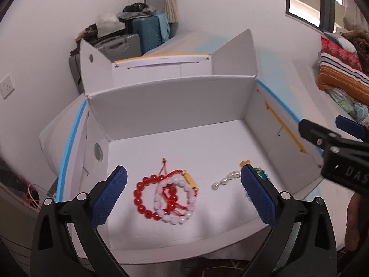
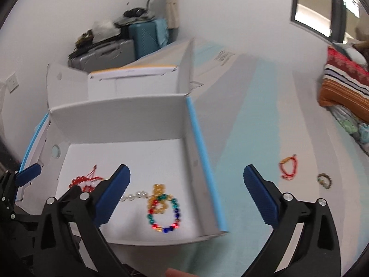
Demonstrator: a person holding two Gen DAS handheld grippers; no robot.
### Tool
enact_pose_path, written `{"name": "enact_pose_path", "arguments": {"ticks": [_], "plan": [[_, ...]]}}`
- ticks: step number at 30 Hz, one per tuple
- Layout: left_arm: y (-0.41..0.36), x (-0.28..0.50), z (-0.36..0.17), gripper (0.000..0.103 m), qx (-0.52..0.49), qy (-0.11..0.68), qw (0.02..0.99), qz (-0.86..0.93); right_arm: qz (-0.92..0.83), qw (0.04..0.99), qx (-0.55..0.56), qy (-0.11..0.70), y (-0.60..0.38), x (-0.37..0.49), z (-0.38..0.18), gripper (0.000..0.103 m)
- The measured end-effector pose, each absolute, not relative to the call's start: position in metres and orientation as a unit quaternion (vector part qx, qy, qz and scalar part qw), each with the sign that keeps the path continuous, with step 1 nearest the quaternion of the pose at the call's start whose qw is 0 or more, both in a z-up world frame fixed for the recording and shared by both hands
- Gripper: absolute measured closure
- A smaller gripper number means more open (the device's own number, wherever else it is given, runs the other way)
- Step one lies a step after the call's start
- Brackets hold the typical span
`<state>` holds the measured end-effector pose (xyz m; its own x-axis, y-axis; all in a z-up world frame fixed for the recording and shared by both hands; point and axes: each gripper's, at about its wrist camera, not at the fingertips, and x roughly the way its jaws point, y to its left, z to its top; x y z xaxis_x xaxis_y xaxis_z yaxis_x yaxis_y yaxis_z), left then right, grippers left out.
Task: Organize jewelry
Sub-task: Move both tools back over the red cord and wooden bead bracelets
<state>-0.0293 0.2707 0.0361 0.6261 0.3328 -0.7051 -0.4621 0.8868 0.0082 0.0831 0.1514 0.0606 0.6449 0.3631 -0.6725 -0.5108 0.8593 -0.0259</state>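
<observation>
Both tongs, left (image 1: 183, 192) and right (image 2: 186, 192), gape wide and empty above the white box (image 1: 170, 101). The red bracelet (image 1: 147, 198) and multicolored bracelet (image 2: 165, 214) lie inside, its floor otherwise open. Two bracelets (image 2: 288, 167) lie outside, past the blue-edged wall.

Your left gripper (image 1: 183, 195) has its jaws spread wide, angled downward, nothing between the blue pads. Your right gripper (image 2: 186, 198) is likewise wide open and empty, tilted down, just right of it.
</observation>
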Motion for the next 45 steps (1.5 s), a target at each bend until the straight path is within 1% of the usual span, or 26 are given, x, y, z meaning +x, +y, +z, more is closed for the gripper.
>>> {"name": "enact_pose_path", "arguments": {"ticks": [9,29,34,45], "plan": [[0.223,-0.012,0.050,0.006,-0.077,0.350,0.915,0.185,0.202,0.916,-0.108,0.330,0.093,0.093,0.070,0.008],[0.111,0.059,0.065,0.006,-0.050,0.340,0.934,0.099,0.118,0.937,-0.063,0.324,-0.048,0.143,0.091,0.008],[0.080,0.086,0.055,0.006,-0.038,0.348,0.933,0.082,0.098,0.939,-0.054,0.326,-0.082,0.164,0.083,0.008],[0.037,0.155,0.017,0.006,-0.027,0.359,0.932,0.048,0.047,0.934,-0.046,0.352,-0.131,0.227,0.031,0.008]]}}
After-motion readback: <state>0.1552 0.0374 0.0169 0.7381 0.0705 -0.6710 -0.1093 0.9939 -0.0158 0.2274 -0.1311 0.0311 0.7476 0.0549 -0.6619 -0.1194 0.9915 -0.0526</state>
